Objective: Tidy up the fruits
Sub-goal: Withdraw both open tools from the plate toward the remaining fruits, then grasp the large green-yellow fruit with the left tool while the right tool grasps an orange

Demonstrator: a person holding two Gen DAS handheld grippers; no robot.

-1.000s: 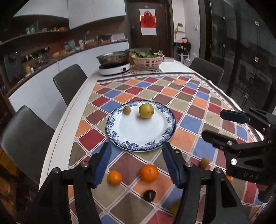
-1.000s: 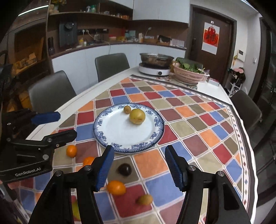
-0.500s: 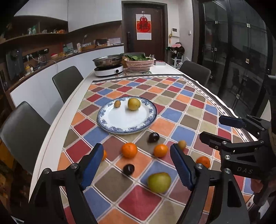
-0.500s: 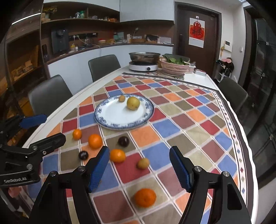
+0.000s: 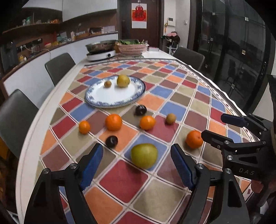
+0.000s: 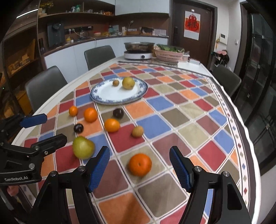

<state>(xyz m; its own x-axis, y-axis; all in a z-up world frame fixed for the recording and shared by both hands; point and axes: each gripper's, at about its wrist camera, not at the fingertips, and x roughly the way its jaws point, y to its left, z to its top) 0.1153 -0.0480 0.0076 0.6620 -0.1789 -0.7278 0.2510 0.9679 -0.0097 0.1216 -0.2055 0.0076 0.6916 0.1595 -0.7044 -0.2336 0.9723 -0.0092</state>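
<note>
Four oranges, two plums, one kiwi, one green pear [image 5: 144,156] loose on my desk [image 5: 186,89]; plate [image 5: 110,98] holds two fruits. My left gripper [image 5: 137,166] jaws released, pear between them; right gripper [image 6: 139,169] jaws released, orange [image 6: 140,164] between.

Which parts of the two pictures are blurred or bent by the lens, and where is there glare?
Left wrist view: the green pear and nearby oranges are smeared by motion; the table edge bows from fisheye distortion. Right wrist view: the near orange is soft, the plate sharper; a light streak glares on the upper-left shelf; corners are black.
</note>
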